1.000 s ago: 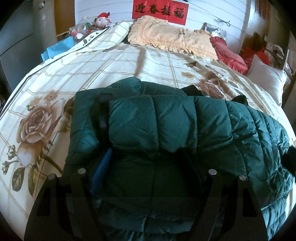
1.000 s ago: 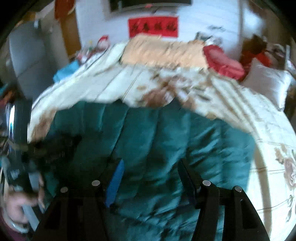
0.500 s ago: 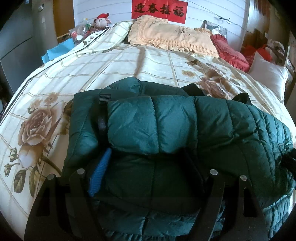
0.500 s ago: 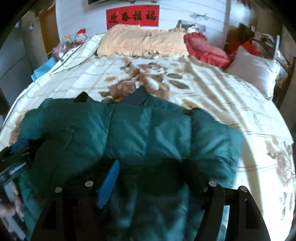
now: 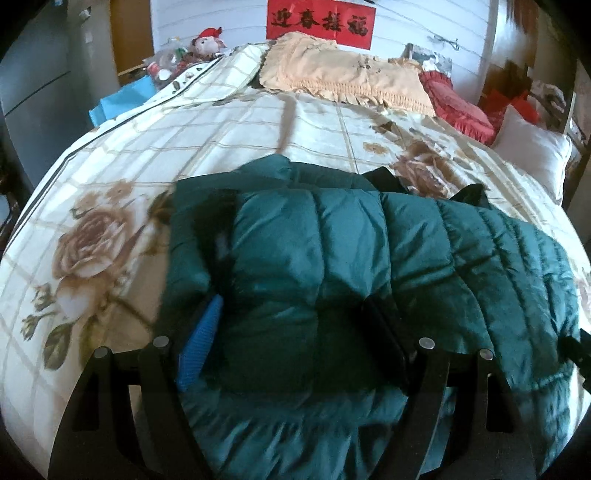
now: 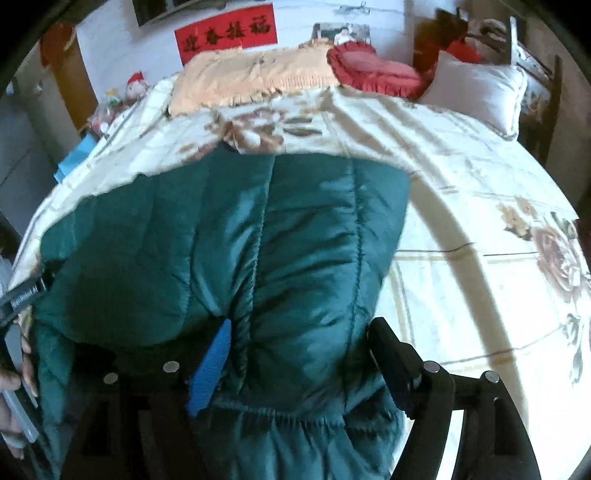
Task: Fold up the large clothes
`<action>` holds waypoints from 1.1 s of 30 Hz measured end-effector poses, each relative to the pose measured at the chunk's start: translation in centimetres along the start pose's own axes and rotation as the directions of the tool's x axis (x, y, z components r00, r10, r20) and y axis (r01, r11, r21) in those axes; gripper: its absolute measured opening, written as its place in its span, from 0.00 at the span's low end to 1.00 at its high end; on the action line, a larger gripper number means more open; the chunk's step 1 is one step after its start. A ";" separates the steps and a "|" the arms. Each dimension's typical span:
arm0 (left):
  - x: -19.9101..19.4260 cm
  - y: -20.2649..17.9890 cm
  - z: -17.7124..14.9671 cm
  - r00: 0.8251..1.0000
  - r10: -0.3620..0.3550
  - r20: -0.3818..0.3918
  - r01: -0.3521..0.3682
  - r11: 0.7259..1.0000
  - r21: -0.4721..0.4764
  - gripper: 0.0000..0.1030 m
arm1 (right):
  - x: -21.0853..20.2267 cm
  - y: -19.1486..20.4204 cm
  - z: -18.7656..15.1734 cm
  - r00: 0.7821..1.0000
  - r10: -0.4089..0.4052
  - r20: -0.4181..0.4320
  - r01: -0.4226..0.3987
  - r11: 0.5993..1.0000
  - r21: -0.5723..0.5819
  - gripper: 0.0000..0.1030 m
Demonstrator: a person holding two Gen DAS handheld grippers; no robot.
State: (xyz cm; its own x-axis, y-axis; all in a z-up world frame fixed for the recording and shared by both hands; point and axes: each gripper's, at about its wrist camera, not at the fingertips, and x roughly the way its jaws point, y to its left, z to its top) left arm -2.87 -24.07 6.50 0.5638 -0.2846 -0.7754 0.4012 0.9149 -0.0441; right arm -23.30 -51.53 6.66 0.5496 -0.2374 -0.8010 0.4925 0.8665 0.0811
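Both the left tool (image 5: 299, 328) and the right tool (image 6: 299, 350) have their fingers spread wide, pointing forward and down.

Home bedroom: floral-quilted bed (image 5: 258, 147), pillows (image 5: 343, 74), red wall banner (image 5: 320, 21)

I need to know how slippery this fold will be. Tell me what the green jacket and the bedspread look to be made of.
Green puffer jacket: seemingly a thin synthetic shell like nylon or polyester, with a soft sheen, stitched into padded channels that puff up. Floral bedspread: looks like smooth woven fabric, slightly glossy where light strikes it, printed with roses and a grid; the fibre cannot be told.
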 end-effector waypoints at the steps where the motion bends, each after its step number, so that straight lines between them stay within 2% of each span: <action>1: -0.8 0.3 -0.3 1.000 -0.002 0.009 0.002 1.000 0.000 0.76 | -1.2 0.0 -0.3 1.000 0.001 0.015 -0.001 1.000 -0.011 0.71; 4: -3.1 1.3 -1.8 1.000 0.012 0.027 -0.013 1.000 0.027 0.77 | -3.8 -0.1 -1.3 0.999 0.018 0.036 -0.017 0.999 -0.038 0.71; 7: -5.1 2.4 -3.5 0.999 0.025 0.031 -0.027 0.998 0.052 0.77 | -5.7 -0.5 -2.6 0.998 0.070 0.008 -0.069 0.996 -0.047 0.71; 13: -8.1 5.4 -7.3 1.000 -0.005 0.015 0.005 1.000 -0.005 0.77 | -8.0 -1.2 -6.1 0.995 0.101 -0.017 -0.102 0.994 -0.035 0.71; 18: -10.2 7.0 -9.9 1.000 -0.025 -0.003 0.025 0.999 -0.031 0.76 | -8.8 -1.2 -9.2 0.992 0.118 -0.048 -0.120 0.992 -0.032 0.71; 25: -12.5 8.3 -13.3 1.000 -0.003 -0.013 0.003 0.999 -0.043 0.76 | -9.3 -0.8 -13.1 0.986 0.136 -0.094 -0.140 0.990 -0.033 0.72; 29: -13.3 8.9 -14.5 1.000 0.002 -0.018 -0.003 0.999 -0.043 0.76 | -9.8 -0.9 -14.3 0.985 0.138 -0.107 -0.142 0.989 -0.034 0.72; 33: -13.8 9.4 -15.5 1.000 -0.001 -0.027 0.000 0.999 -0.044 0.77 | -10.2 -1.2 -15.4 0.984 0.137 -0.113 -0.141 0.990 -0.025 0.77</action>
State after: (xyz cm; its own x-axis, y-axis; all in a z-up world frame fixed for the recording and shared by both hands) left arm -18.06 -7.10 7.04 0.5435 -0.2776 -0.7922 0.3689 0.9267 -0.0717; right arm -39.90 -43.42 5.65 0.5318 -0.0651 -0.8444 0.3932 0.9020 0.1781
